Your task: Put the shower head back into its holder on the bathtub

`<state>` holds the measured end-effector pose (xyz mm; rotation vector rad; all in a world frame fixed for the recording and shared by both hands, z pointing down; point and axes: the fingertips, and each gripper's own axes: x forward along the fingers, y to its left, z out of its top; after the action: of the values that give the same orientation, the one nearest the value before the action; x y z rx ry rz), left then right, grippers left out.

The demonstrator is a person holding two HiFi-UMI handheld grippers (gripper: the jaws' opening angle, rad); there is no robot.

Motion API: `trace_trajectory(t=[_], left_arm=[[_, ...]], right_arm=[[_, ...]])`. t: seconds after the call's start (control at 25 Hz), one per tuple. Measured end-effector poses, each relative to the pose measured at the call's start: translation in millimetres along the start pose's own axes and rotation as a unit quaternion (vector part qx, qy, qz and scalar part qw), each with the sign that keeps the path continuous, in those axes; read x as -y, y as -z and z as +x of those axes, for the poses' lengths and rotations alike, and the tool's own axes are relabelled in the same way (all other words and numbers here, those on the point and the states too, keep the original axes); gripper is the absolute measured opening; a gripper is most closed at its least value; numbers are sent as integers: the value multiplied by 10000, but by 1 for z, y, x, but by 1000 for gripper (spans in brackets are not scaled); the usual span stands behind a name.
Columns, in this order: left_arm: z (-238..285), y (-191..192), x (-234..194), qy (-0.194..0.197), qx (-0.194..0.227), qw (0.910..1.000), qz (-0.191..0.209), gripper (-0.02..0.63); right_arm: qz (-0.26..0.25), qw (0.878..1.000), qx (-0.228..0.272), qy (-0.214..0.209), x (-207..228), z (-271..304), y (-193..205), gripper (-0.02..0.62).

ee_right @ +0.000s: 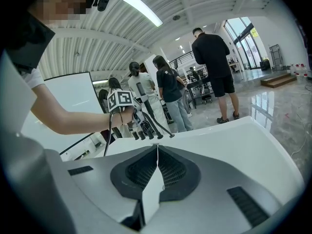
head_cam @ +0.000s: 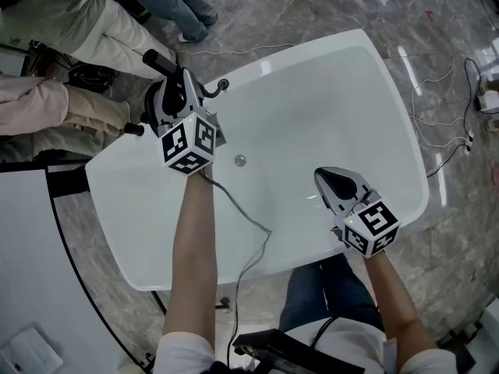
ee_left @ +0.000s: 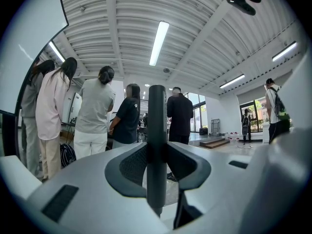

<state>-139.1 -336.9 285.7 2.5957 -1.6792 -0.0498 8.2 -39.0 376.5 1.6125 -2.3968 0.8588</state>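
Note:
The black stick-shaped shower head [head_cam: 160,62] stands upright between the jaws of my left gripper [head_cam: 173,92], which is shut on its handle at the white bathtub's [head_cam: 390,100] far left rim. Its dark hose [head_cam: 248,220] trails down across the tub towards me. Right beside it are the black tap fittings with a curved hook [head_cam: 222,86]. In the left gripper view the shower head [ee_left: 157,121] fills the gap of the left gripper [ee_left: 157,155]. My right gripper [head_cam: 321,174] hovers shut and empty over the tub's near right side; the right gripper [ee_right: 157,147] looks towards the shower head [ee_right: 146,106].
The drain [head_cam: 240,160] sits in the tub's floor. Several people [head_cam: 47,22] stand past the tub's far left end. Cables [head_cam: 460,131] and a plug box lie on the marble floor at the right. A white panel [head_cam: 23,248] borders the left side.

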Motion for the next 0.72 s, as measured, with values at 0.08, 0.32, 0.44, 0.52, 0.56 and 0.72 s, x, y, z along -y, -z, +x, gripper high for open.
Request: trace_trajectory(t=[0.08,0.32,0.44,0.52,0.56,0.72], left_arm=[[1,2,-2,-16,-21,10000,10,121],[1,11,-4,-75,-77,9999,-20,121],[3,15,-6,-62,-88,9999,-15,121],[4,16,-7,-56,-66,9999,-53,121],[4,16,-7,-55,-57,9999,-63,121],[7,16,-5,-52,-64,9999,-67,121]], right_arm=[[-10,10000,-6,7,0,0,1,8],[-18,10000,-16,46,4,1,5,8],[-20,10000,-21,45,3,5,6,8],[-33,10000,-13,43,2,6,6,8],[-44,10000,-8,38,1,7,5,8],[-52,10000,-15,35,0,6,5,8]])
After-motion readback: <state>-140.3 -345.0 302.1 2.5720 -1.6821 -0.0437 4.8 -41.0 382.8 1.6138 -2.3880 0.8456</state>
